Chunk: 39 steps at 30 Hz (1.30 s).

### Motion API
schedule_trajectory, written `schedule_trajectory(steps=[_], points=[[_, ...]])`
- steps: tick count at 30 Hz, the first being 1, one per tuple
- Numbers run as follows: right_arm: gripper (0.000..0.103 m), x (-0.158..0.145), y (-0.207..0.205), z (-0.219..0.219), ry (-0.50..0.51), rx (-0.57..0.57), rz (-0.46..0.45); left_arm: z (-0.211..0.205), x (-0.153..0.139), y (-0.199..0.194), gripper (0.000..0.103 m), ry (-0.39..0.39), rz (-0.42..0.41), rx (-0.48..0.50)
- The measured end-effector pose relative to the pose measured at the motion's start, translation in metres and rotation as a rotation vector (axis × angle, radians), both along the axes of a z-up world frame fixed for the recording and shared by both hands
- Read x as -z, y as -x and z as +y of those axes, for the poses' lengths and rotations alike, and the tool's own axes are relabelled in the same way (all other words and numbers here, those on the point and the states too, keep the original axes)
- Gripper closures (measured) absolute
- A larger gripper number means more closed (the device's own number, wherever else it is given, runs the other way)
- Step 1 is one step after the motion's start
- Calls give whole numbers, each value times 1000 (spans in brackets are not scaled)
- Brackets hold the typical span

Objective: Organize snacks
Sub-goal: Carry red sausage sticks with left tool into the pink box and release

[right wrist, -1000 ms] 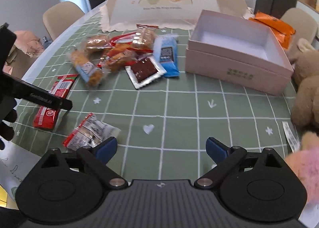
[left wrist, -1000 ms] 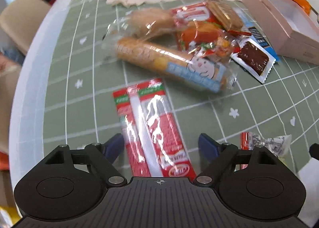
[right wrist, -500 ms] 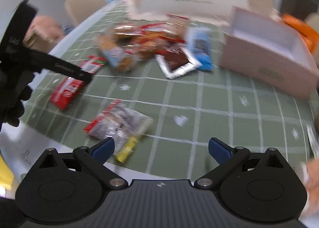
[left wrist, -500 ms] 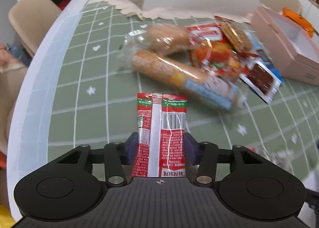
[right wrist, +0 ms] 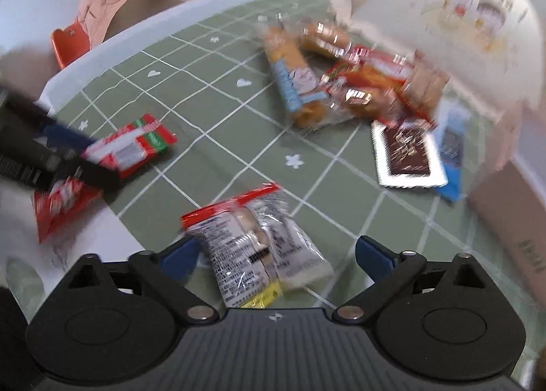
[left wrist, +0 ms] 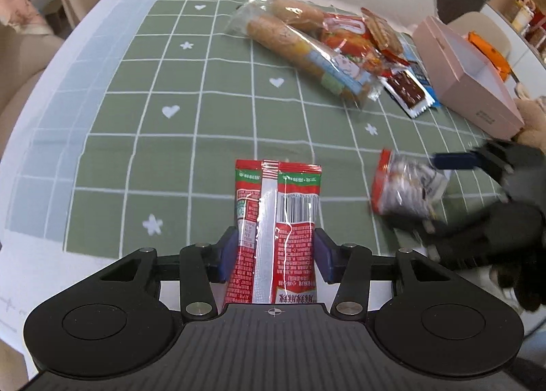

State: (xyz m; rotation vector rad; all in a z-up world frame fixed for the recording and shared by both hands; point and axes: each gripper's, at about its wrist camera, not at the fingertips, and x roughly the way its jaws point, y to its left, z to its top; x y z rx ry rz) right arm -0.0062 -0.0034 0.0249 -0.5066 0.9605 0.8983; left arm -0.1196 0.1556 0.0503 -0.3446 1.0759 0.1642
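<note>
Left gripper (left wrist: 275, 256) has clamped the red snack packet (left wrist: 277, 230) and lifted it off the green checked tablecloth (left wrist: 170, 152) — first pick secured. Right gripper (right wrist: 275, 256), jaws narrowing but not yet touching, now straddles the clear biscuit packet (right wrist: 259, 240) lying near the table edge — next pick.

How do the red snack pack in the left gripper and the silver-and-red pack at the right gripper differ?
Grip: the red snack pack is clamped between the left gripper pads; the silver-and-red pack lies between the right gripper fingers, which have just been closing and stand apart from it.
Look: the red one is mostly red with a green top band; the other is mostly clear and silver with a red end.
Shape: the red one is long and flat, the other shorter and puffier.
Both are sealed.
</note>
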Motion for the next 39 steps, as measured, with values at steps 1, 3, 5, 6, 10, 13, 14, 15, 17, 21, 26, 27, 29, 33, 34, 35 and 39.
schedule_trajectory(steps=[1,3,5,6,10,13,14,15,17,21,26,27,29,33,34,35,39], points=[[23,-1,-3,2,-4,14,12,-2,0,2,51,-2,1,6],[50,-9,1,5,21,13,-7,-7,-4,4,52,4,-1,20],[50,-20,3,-3,31,27,-13,-14,-14,5,52,7,-26,52],[51,-27,3,-12,19,47,-1,-19,-22,4,52,8,-45,79],[51,-59,-6,-62,-53,188,49,-39,-59,-16,52,71,-129,167],[51,-95,-12,-106,-106,316,-19,-59,-108,-50,52,187,-250,267],[51,-109,-15,-120,-124,354,-57,-70,-129,-65,52,188,-301,316],[51,-124,-17,-135,-139,392,-105,-80,-148,-79,52,178,-345,355],[50,-152,-19,-160,-163,458,-193,-100,-181,-115,52,169,-425,417],[50,-183,-27,-192,-202,544,-295,-132,-217,-195,52,176,-503,429],[50,-182,-38,-220,-216,618,-315,-164,-200,-280,52,204,-423,389],[50,-179,-41,-222,-216,628,-308,-169,-191,-291,52,201,-405,391],[50,-173,-47,-227,-214,643,-290,-180,-166,-312,49,205,-370,402],[50,-157,-70,-230,-207,679,-240,-182,-119,-332,49,157,-347,405],[50,-154,-74,-232,-203,690,-232,-179,-113,-328,49,150,-360,398],[50,-151,-81,-233,-199,701,-226,-172,-109,-320,49,173,-378,391],[50,-140,-112,-229,-177,712,-208,-135,-99,-280,49,251,-384,286]])
